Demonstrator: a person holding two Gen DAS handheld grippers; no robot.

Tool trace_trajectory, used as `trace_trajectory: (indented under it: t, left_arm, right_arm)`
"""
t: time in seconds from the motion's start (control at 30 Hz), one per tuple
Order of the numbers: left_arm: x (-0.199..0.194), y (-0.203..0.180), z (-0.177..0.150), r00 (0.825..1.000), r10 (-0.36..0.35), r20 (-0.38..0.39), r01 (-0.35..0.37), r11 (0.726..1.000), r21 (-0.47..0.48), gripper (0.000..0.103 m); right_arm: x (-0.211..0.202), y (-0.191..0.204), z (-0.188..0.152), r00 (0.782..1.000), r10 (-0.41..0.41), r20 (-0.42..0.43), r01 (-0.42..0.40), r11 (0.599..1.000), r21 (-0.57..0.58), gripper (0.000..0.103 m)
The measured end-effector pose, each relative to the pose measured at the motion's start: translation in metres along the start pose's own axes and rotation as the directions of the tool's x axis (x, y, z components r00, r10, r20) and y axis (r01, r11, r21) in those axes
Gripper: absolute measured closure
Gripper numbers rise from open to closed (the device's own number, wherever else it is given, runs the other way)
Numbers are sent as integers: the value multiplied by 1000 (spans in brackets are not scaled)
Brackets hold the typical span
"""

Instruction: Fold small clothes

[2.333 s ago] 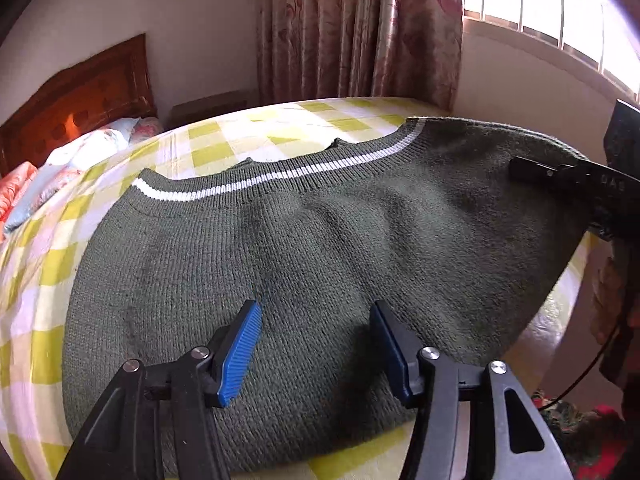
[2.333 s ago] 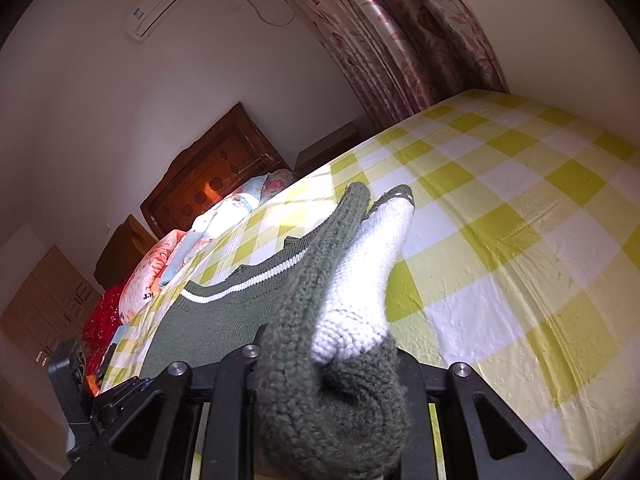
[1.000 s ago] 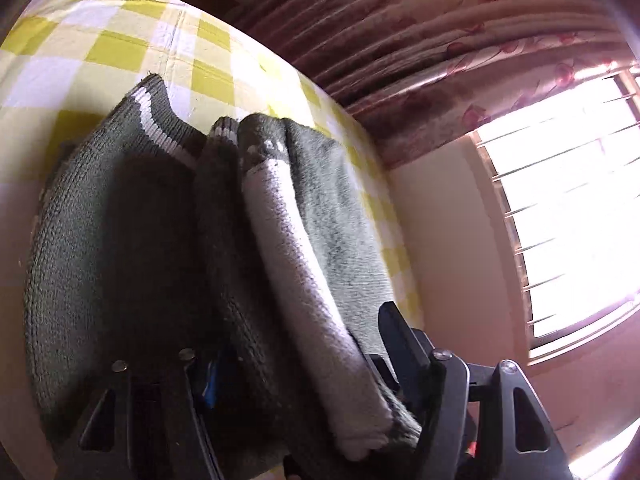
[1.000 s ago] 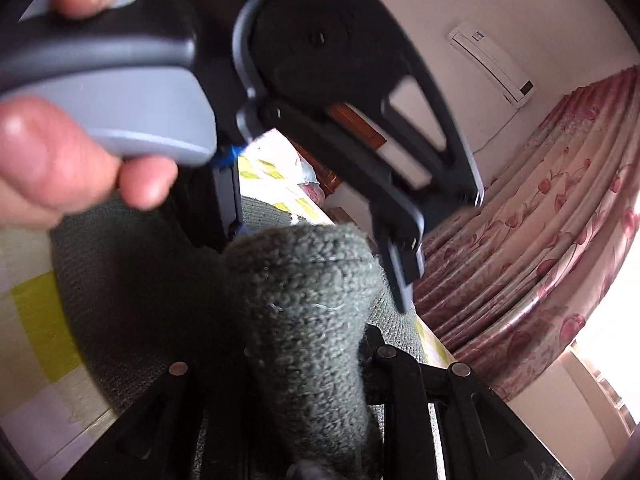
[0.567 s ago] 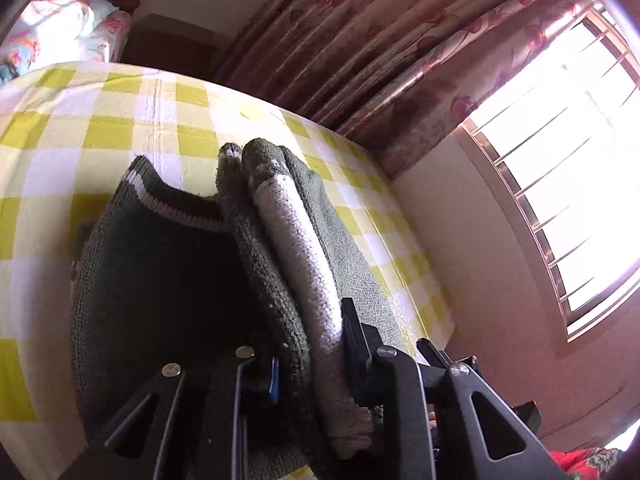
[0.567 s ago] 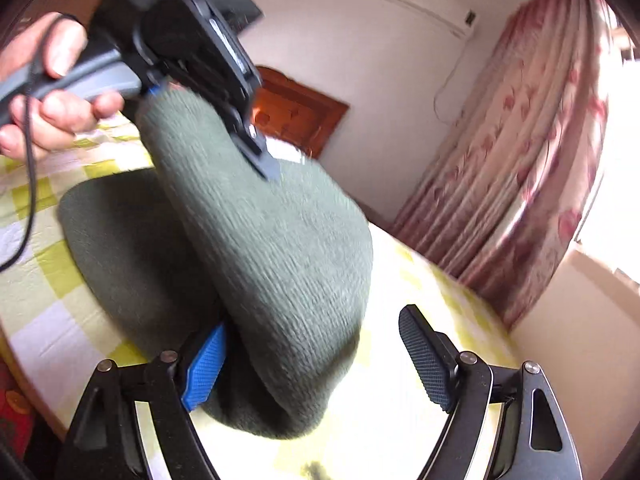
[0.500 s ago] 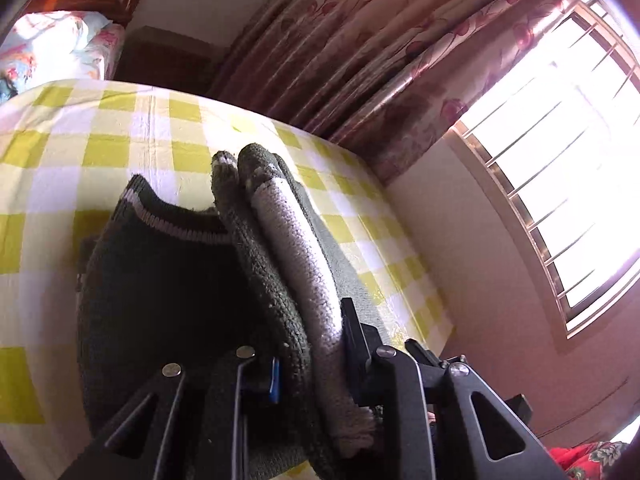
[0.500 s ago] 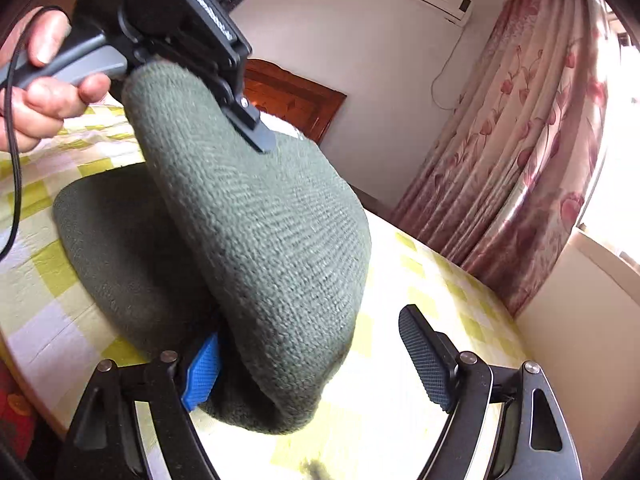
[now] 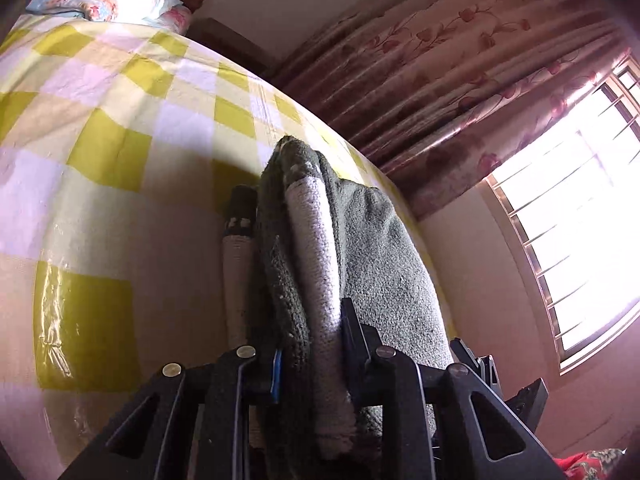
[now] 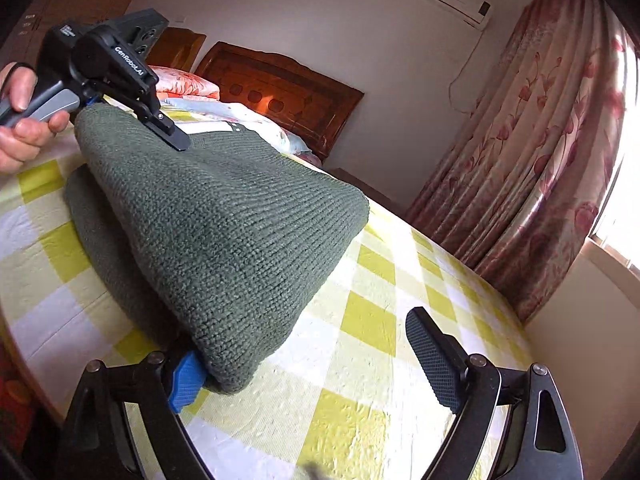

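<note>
A dark green knit sweater (image 10: pixel 216 236) with a white stripe lies folded over on the yellow-and-white checked bed (image 10: pixel 360 360). My left gripper (image 9: pixel 310 356) is shut on the sweater's (image 9: pixel 360 248) bunched edge and holds it lifted above the bed; it shows in the right wrist view (image 10: pixel 160 124) at the upper left, held by a hand. My right gripper (image 10: pixel 308 368) is open, its jaws wide apart. Its left blue pad (image 10: pixel 186 380) rests against the sweater's near corner and grips nothing.
A wooden headboard (image 10: pixel 280 84) and flowered pillows (image 10: pixel 188 84) are at the far end of the bed. Pink flowered curtains (image 10: pixel 540 140) hang by a bright window (image 9: pixel 580 208). The bed's edge runs along the bottom left of the right wrist view.
My right gripper let go of the sweater and opened, then drew back. My left gripper, still shut on the edge, carried it over the bed, draping the fold lower and flatter.
</note>
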State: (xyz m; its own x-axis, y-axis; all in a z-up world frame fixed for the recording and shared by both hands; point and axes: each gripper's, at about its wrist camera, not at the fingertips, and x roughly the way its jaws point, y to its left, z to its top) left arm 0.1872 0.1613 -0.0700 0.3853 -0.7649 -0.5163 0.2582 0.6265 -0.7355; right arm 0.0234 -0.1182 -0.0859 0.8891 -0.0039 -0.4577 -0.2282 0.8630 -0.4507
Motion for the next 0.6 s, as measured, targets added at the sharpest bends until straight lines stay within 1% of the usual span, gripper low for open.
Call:
trace_trajectory:
  t: [0.13,0.2,0.27,0.3,0.33,0.37,0.4,0.43,0.47,0.5,0.53,0.6]
  left_arm:
    - [-2,0,-5,1000,21,-7,-20,999,30,80]
    - [-5,3,-9,1000,24,5,-25,999,31,79]
    - [-11,5,-11,999,31,20,-31,999,21,75]
    - [-14,3,-12,999,44,24,-45,999,17,74]
    - [-20,0,-12,997,67,30,-68,998,19,74]
    - [-28,-7,-14,993,106,48,-108,994,32,74]
    - [-38,-15,-16,983,168,80,-172,984,49,73]
    - [-48,-25,-19,966,229,120,-238,969,64,73]
    - [-57,-35,-22,947,275,164,-290,954,75,73]
    - [-66,-47,-26,935,290,203,-314,944,100,73]
    - [-71,-60,-29,932,280,231,-315,939,135,73]
    - [-73,-85,-34,939,234,252,-290,933,213,72]
  right_arm:
    - [6,-9,0,1000,22,-19,-22,999,34,0]
    - [8,-12,1,999,44,-30,-42,998,56,0]
    - [10,-18,3,995,86,-47,-82,993,81,0]
    - [14,-26,5,991,124,-55,-119,989,89,0]
    - [13,-32,6,985,164,-61,-158,983,94,0]
    - [8,-37,6,976,211,-58,-205,974,100,0]
    - [-4,-37,4,959,281,-44,-274,955,117,0]
    - [-11,-46,2,934,357,-17,-351,925,146,0]
    - [-19,-56,1,915,403,22,-400,899,180,0]
    - [-25,-64,2,904,423,59,-425,880,211,0]
    - [-30,-72,4,899,430,89,-438,868,235,0]
    - [-29,-81,15,890,439,126,-457,852,258,0]
